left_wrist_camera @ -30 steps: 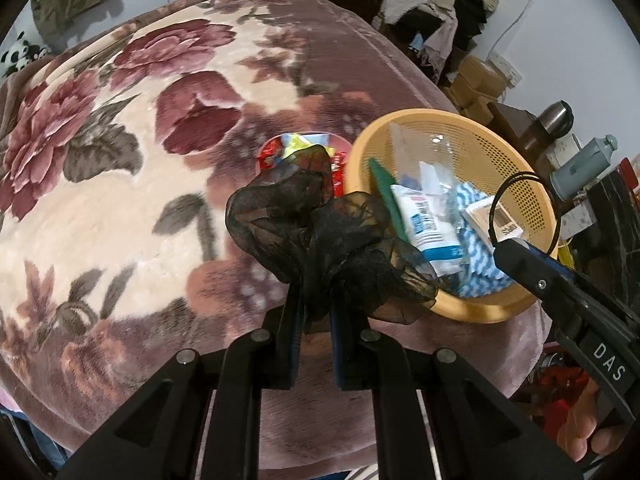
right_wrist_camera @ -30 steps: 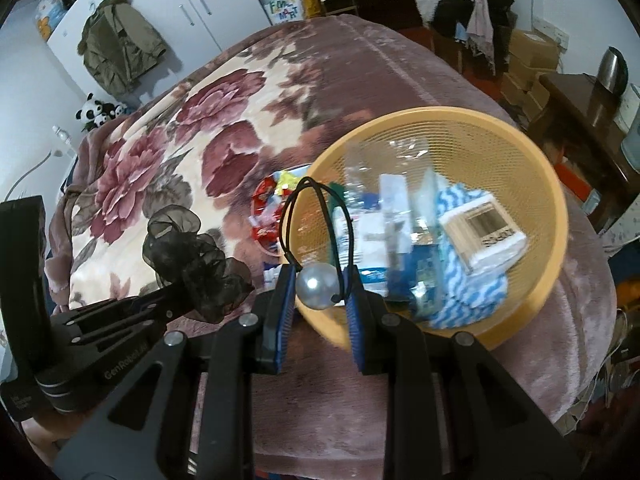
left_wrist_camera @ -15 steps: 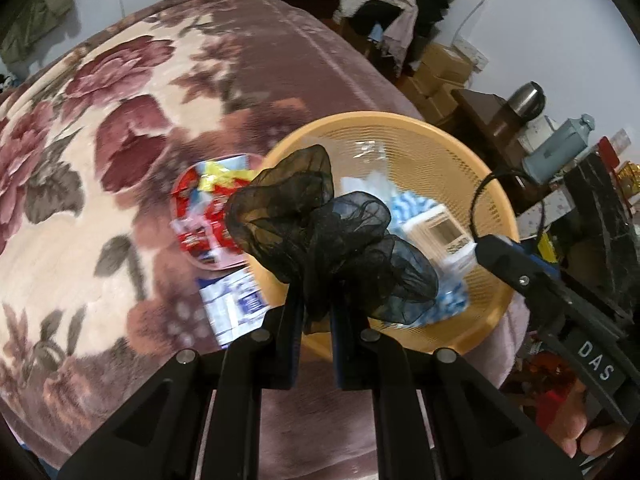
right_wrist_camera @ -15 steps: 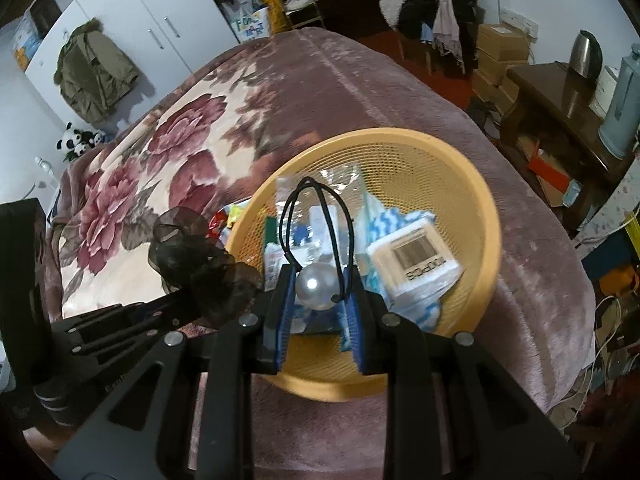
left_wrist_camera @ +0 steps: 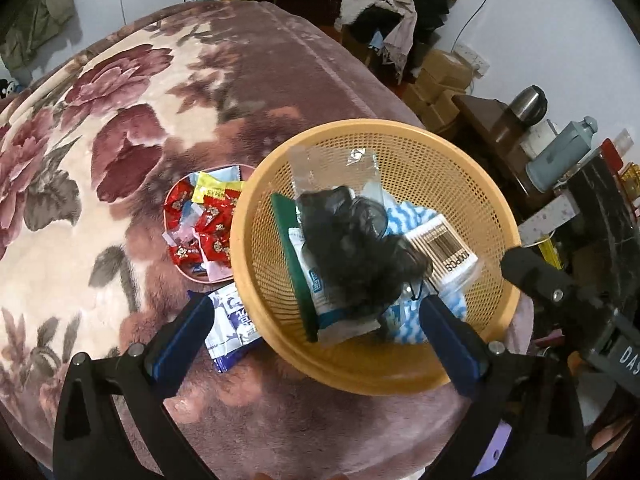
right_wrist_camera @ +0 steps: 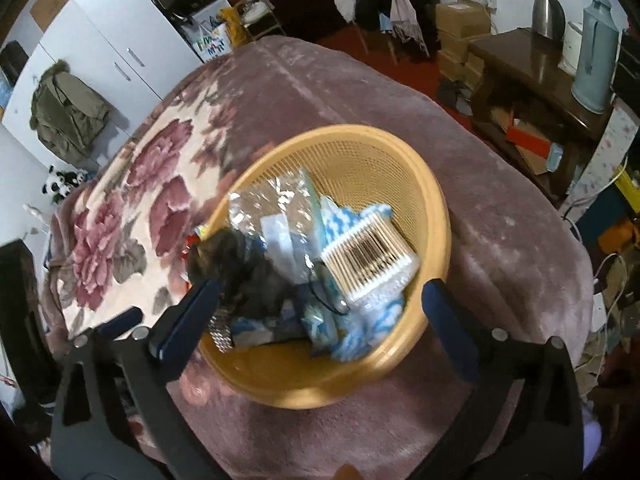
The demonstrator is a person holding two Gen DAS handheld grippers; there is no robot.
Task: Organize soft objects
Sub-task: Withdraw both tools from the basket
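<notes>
- Left wrist view: my left tongs are swinging wide open with nothing pinched. A second ago they clamped the black organza scrunchie; now it lies loose in the yellow basket, on the packets at its middle.
- The basket sits on the floral blanket, and the dish of red sweets lies just beside the basket's left rim, nearer centre than before.
- Right wrist view: my right tongs are opening too, empty. The black hair tie they held has dropped into the basket, beside the cotton swab box. I cannot make out its pearl.
- The scrunchie rests at the basket's left inside.
</notes>
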